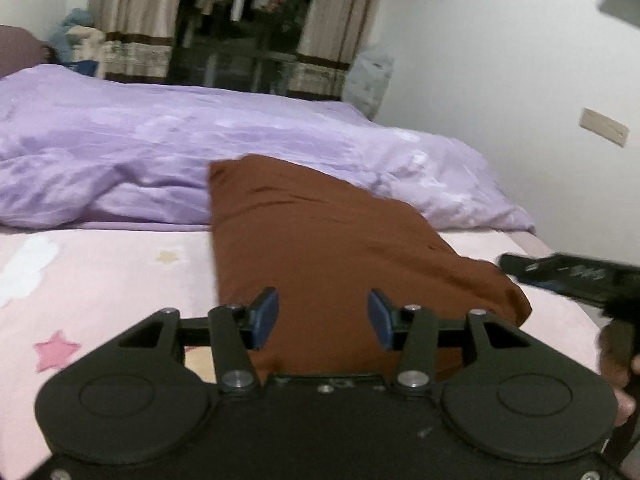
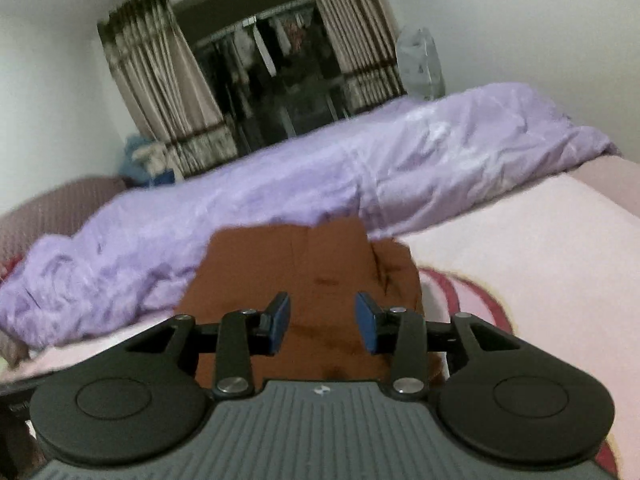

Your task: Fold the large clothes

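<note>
A brown garment lies folded into a long strip on the pink bed sheet, its far end resting against the purple duvet. My left gripper is open and empty, just above the garment's near end. My right gripper is open and empty too, above the near end of the same garment as its own view shows it. The right gripper's black body also shows at the right edge of the left wrist view.
A crumpled purple duvet lies across the far side of the bed. Behind it are striped curtains around a dark window or wardrobe opening, a white wall with a switch plate, and a brown headboard.
</note>
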Action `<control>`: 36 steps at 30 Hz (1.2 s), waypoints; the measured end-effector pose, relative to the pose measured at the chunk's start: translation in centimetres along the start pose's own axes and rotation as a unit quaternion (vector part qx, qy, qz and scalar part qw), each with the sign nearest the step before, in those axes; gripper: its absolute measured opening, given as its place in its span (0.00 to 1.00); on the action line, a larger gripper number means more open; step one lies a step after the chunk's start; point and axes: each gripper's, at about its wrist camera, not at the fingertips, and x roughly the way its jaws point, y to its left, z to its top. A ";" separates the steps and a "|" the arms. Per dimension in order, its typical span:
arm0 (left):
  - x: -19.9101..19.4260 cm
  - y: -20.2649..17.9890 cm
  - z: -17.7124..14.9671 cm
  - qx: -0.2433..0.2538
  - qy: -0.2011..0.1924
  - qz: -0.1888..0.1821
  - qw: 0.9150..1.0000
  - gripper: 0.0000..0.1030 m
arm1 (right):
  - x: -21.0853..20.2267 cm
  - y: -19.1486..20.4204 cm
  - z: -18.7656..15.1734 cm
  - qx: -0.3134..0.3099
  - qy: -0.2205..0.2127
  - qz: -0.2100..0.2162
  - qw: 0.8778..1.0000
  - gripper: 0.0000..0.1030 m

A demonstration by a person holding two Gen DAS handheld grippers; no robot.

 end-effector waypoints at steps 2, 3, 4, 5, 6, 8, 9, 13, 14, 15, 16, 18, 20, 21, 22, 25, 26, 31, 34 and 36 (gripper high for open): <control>1.7 -0.4 -0.4 0.007 0.016 -0.009 1.000 0.45 | 1.4 0.0 -1.1 -0.008 0.015 -0.023 1.000 0.40; 2.4 -0.5 -0.6 0.007 0.023 -0.012 1.000 0.45 | 2.0 -0.2 -1.5 -0.012 0.021 -0.032 0.999 0.37; 3.2 -0.5 -1.0 0.003 0.036 -0.012 0.999 0.45 | 2.3 -0.2 -2.0 -0.012 0.028 -0.039 0.999 0.36; 4.0 -0.5 -1.5 0.001 0.045 -0.012 0.999 0.45 | 2.6 -0.7 -2.5 -0.007 0.035 -0.041 0.999 0.33; 4.6 -0.3 -2.0 -0.002 0.049 -0.014 0.999 0.45 | 2.6 -1.3 -3.2 -0.003 0.042 -0.041 0.998 0.30; 5.2 -0.3 -2.6 -0.003 0.052 -0.014 0.999 0.46 | 3.1 -1.7 -4.2 0.003 0.051 -0.038 0.998 0.29; 5.3 -0.2 -2.9 -0.004 0.052 -0.014 0.999 0.47 | 2.8 -1.9 -4.6 0.004 0.048 -0.036 0.998 0.29; 5.6 -0.4 -3.1 -0.004 0.051 -0.007 0.999 0.47 | 2.6 -2.2 -5.0 0.008 0.040 -0.033 0.999 0.29; 5.5 -0.6 -3.1 -0.001 0.050 -0.005 0.999 0.47 | 2.5 -2.1 -5.1 0.008 0.040 -0.033 0.999 0.29; 5.5 -0.5 -3.0 0.001 0.050 -0.004 0.999 0.47 | 2.5 -2.1 -4.9 0.009 0.041 -0.033 0.999 0.29; 5.4 -0.5 -2.9 0.002 0.050 -0.003 0.999 0.47 | 2.6 -2.1 -4.8 0.008 0.042 -0.033 0.999 0.29; 5.2 -0.7 -2.7 0.005 0.049 0.001 0.999 0.47 | 2.4 -1.8 -4.6 0.006 0.042 -0.035 0.999 0.29; 4.9 -1.0 -2.3 0.008 0.047 0.004 0.999 0.47 | 2.2 -1.3 -3.6 0.000 0.034 -0.035 0.999 0.30; 4.8 -1.1 -2.0 0.012 0.045 0.006 0.999 0.47 | 1.9 -1.0 -3.2 -0.001 0.027 -0.033 0.999 0.30; 4.7 -1.2 -1.6 0.015 0.041 0.006 0.999 0.47 | 1.6 -0.6 -2.5 -0.003 0.017 -0.029 0.999 0.31; 4.9 -1.3 0.0 0.020 0.031 0.008 0.999 0.47 | 1.5 0.2 -0.7 -0.016 -0.001 -0.018 1.000 0.31; 5.2 -1.4 0.7 0.024 0.026 0.011 0.999 0.47 | 1.8 0.6 0.0 -0.022 -0.004 -0.016 1.000 0.31; 7.5 -1.0 3.3 0.028 0.022 0.023 0.999 0.47 | 5.0 1.2 1.9 -0.035 0.019 -0.007 0.999 0.31; 9.8 -0.2 3.8 0.011 0.047 0.019 0.999 0.47 | 7.6 0.9 1.4 -0.041 0.051 -0.023 0.998 0.31; 10.5 -0.2 3.6 0.013 0.050 0.019 0.999 0.47 | 8.7 0.5 0.7 -0.045 0.065 -0.031 0.996 0.31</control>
